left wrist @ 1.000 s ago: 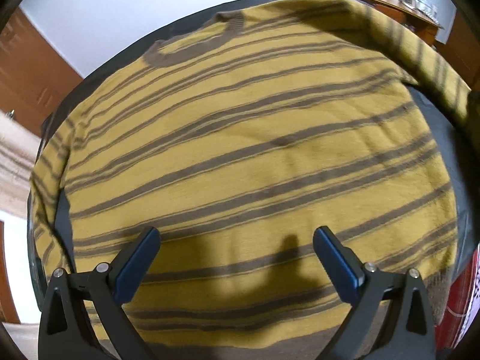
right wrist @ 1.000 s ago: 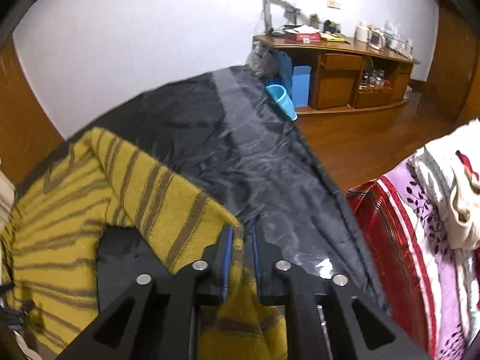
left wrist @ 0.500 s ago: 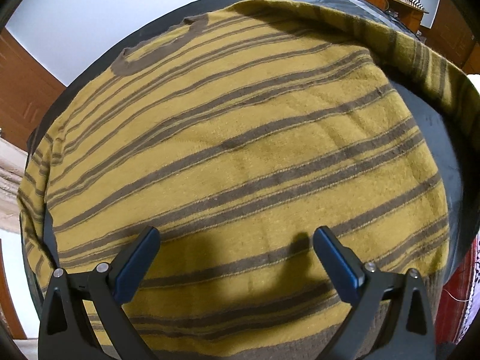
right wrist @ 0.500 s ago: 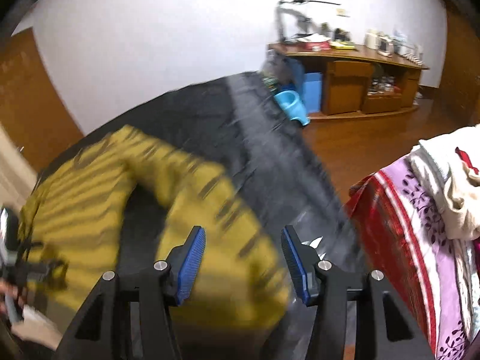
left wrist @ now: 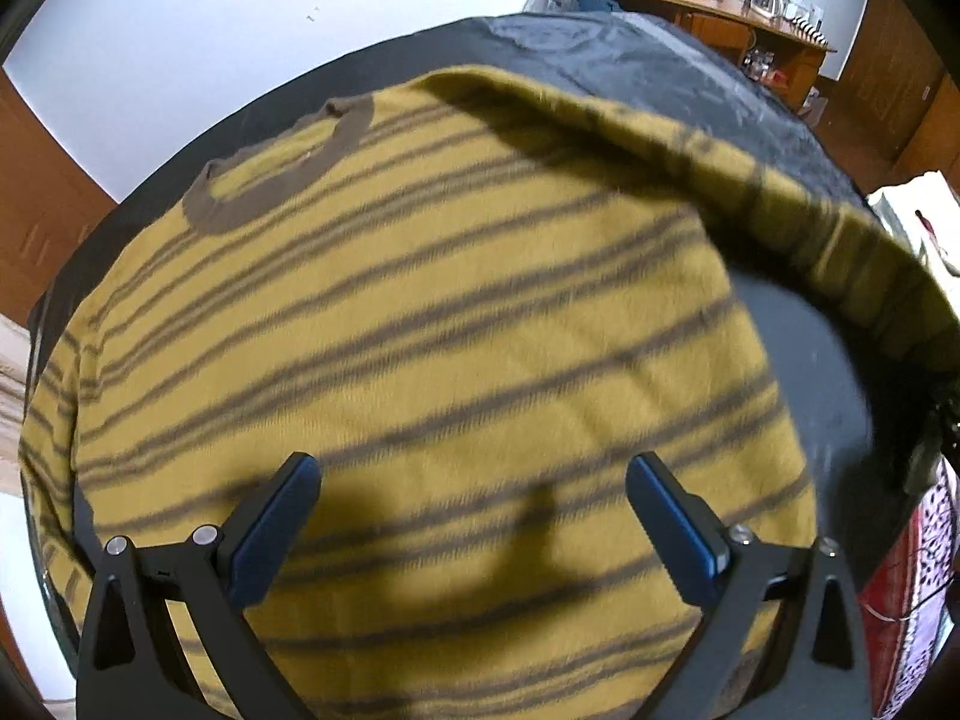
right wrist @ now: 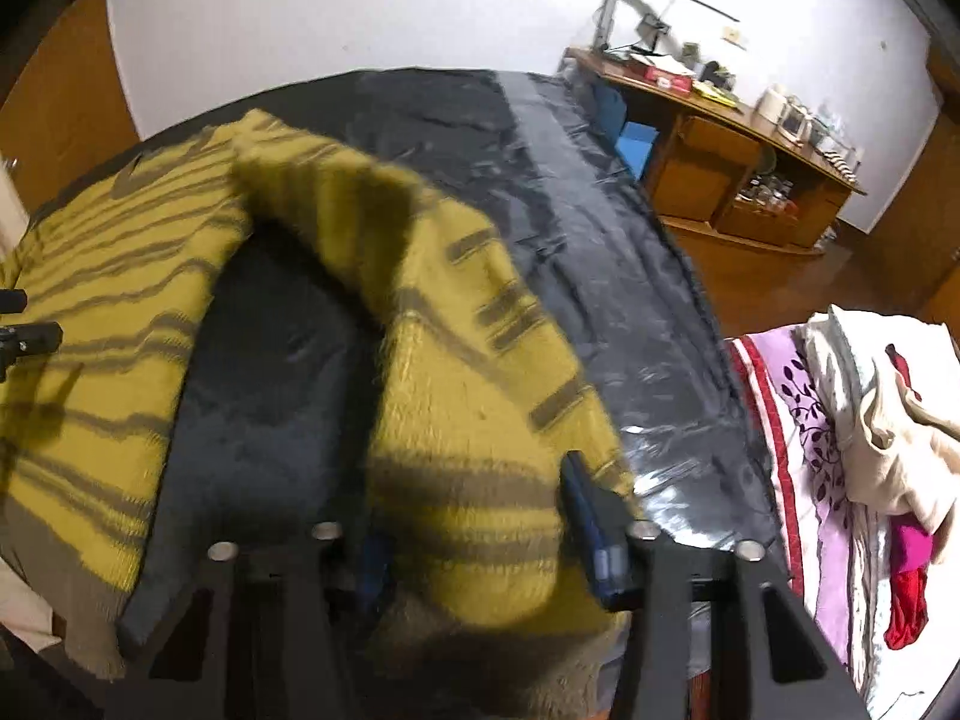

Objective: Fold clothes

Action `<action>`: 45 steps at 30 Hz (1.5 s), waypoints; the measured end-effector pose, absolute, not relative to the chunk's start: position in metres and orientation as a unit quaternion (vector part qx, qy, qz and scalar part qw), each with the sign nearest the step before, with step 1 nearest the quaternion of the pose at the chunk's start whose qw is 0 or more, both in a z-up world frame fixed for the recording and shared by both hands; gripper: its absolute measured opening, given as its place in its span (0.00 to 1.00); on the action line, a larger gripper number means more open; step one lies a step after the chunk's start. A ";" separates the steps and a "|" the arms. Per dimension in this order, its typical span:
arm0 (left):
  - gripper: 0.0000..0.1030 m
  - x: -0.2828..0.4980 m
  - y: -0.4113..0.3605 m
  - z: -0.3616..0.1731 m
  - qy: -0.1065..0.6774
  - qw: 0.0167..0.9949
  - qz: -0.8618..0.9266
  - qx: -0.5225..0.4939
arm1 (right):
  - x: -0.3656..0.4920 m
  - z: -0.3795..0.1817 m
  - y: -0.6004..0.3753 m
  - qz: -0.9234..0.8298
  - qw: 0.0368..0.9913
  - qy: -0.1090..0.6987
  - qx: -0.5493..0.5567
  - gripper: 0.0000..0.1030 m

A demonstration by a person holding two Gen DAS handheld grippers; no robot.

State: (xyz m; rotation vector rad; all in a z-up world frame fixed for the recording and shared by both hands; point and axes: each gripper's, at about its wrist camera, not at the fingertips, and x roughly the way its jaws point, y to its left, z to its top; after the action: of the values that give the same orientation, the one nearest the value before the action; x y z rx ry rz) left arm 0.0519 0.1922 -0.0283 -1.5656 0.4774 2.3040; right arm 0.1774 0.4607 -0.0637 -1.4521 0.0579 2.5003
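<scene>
No readable text, logos or labels on anything, so nothing to report there.

Going left to right: the mustard sweater (left wrist: 420, 324) with brown stripes is spread flat on the dark grey table cover (left wrist: 630, 54), brown collar (left wrist: 282, 180) toward the far edge. The left gripper (left wrist: 474, 516) hovers over the hem end, blue pads spread wide with nothing between them, throwing a shadow on the knit.

Further right, one sleeve (right wrist: 456, 360) is lifted up off the cover and arcs over to the right gripper (right wrist: 480, 534). Its jaws have just been closing and the bunched sleeve end sits between them; the right pad presses against the fabric, the left pad is half buried in it.

Past that, a pile of clothes (right wrist: 870, 396) on a purple floral sheet, and a cluttered wooden sideboard (right wrist: 732, 162) at the wall.
</scene>
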 end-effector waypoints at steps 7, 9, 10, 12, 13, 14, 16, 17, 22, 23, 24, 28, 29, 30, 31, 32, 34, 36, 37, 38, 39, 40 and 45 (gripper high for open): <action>0.99 -0.008 0.216 -0.031 0.145 0.176 0.800 -0.555 | 0.161 -0.023 0.498 0.877 0.184 0.041 -0.441 0.21; 0.99 -0.027 0.226 -0.033 0.137 0.179 0.799 -0.557 | 0.152 -0.010 0.511 0.880 0.205 0.047 -0.426 0.21; 0.99 -0.034 0.231 -0.034 0.138 0.179 0.800 -0.557 | 0.146 -0.004 0.519 0.881 0.216 0.048 -0.418 0.21; 0.99 -0.049 0.244 -0.035 0.141 0.183 0.800 -0.554 | 0.134 0.005 0.534 0.881 0.239 0.044 -0.407 0.21; 0.99 -0.058 0.251 -0.036 0.143 0.186 0.800 -0.552 | 0.127 0.007 0.543 0.879 0.251 0.045 -0.403 0.21; 0.99 -0.067 0.259 -0.038 0.149 0.187 0.800 -0.550 | 0.120 0.009 0.552 0.878 0.260 0.050 -0.399 0.21; 0.99 -0.081 0.271 -0.041 0.154 0.189 0.800 -0.548 | 0.107 0.012 0.572 0.874 0.273 0.068 -0.396 0.21; 0.99 -0.087 0.277 -0.043 0.155 0.191 0.800 -0.548 | 0.099 0.012 0.578 0.873 0.273 0.073 -0.397 0.21; 0.99 -0.115 0.308 -0.059 0.161 0.200 0.792 -0.554 | 0.062 -0.003 0.592 0.865 0.274 0.073 -0.415 0.22; 0.99 -0.119 0.313 -0.062 0.163 0.200 0.790 -0.556 | 0.056 -0.008 0.594 0.862 0.277 0.075 -0.419 0.22; 0.99 -0.122 0.317 -0.066 0.166 0.201 0.787 -0.559 | 0.054 -0.012 0.598 0.858 0.282 0.077 -0.421 0.24; 0.99 -0.126 0.326 -0.081 0.172 0.205 0.779 -0.566 | 0.055 -0.023 0.612 0.851 0.308 0.094 -0.415 0.54; 0.99 -0.126 0.325 -0.081 0.167 0.207 0.782 -0.564 | 0.058 -0.023 0.615 0.850 0.316 0.096 -0.410 0.63; 0.99 -0.127 0.324 -0.082 0.164 0.208 0.781 -0.566 | 0.061 -0.022 0.617 0.849 0.325 0.094 -0.405 0.69; 0.99 -0.129 0.323 -0.083 0.158 0.208 0.780 -0.569 | 0.065 -0.021 0.620 0.849 0.332 0.094 -0.401 0.70; 0.99 -0.129 0.322 -0.083 0.156 0.208 0.779 -0.571 | 0.067 -0.020 0.622 0.848 0.335 0.096 -0.400 0.70; 0.99 -0.129 0.320 -0.082 0.156 0.204 0.780 -0.571 | 0.073 -0.020 0.626 0.844 0.338 0.109 -0.402 0.70; 0.99 -0.126 0.316 -0.079 0.160 0.194 0.783 -0.569 | 0.079 -0.020 0.625 0.844 0.328 0.132 -0.403 0.70; 0.99 -0.122 0.312 -0.077 0.160 0.193 0.784 -0.568 | 0.081 -0.020 0.622 0.846 0.316 0.146 -0.404 0.70; 0.99 -0.118 0.308 -0.074 0.160 0.192 0.785 -0.566 | 0.083 -0.021 0.616 0.848 0.298 0.161 -0.407 0.70; 0.99 -0.114 0.303 -0.072 0.160 0.191 0.787 -0.565 | 0.084 -0.022 0.606 0.851 0.276 0.171 -0.412 0.70; 0.99 -0.110 0.299 -0.070 0.159 0.189 0.788 -0.564 | 0.084 -0.025 0.594 0.855 0.249 0.178 -0.419 0.70; 0.99 -0.079 0.263 -0.056 0.165 0.182 0.790 -0.562 | 0.087 -0.034 0.503 0.871 0.105 0.145 -0.459 0.70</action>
State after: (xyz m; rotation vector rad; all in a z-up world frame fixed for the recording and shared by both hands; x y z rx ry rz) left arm -0.0786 0.2628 -0.0558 -1.5855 0.4662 2.2295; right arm 0.0866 0.5027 -0.0342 -1.3517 0.4266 2.5662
